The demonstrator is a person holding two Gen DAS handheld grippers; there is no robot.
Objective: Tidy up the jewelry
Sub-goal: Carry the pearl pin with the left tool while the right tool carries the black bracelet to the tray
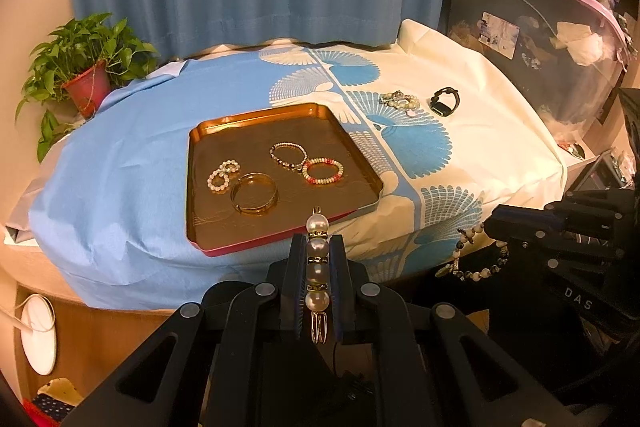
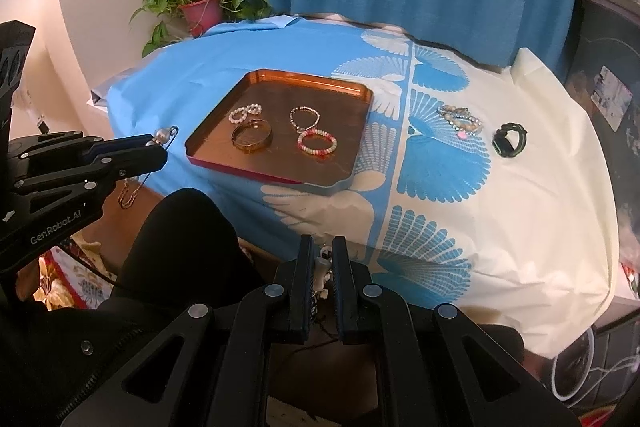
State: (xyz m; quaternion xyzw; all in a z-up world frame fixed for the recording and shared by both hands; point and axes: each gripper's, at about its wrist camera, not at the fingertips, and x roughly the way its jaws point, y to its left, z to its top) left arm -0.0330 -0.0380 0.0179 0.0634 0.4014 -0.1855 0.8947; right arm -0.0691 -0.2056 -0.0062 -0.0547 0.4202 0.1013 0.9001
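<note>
My left hand-held gripper (image 1: 318, 267) is clamped on a pearl hair clip (image 1: 317, 259), poised just short of the near edge of the copper tray (image 1: 256, 117) on the cloth-covered worktop (image 1: 480, 147). To the tray's right, my right hand-held gripper (image 2: 322, 267) is closed on a black-and-white bead bracelet (image 1: 476, 259) that dangles below its fingers. Four pieces already lie in the tray: a gold bangle (image 1: 254, 193), a red-and-white bracelet (image 1: 322, 171), a dark beaded bracelet (image 1: 288, 155) and a white bead loop (image 1: 222, 175). Well right of the tray, a pearl bracelet pile (image 1: 400, 101) and a black watch (image 1: 445, 102) wait on the cloth. I judge this the carry-in step; next, each piece must clear the rim and be released onto bare tray floor.
</note>
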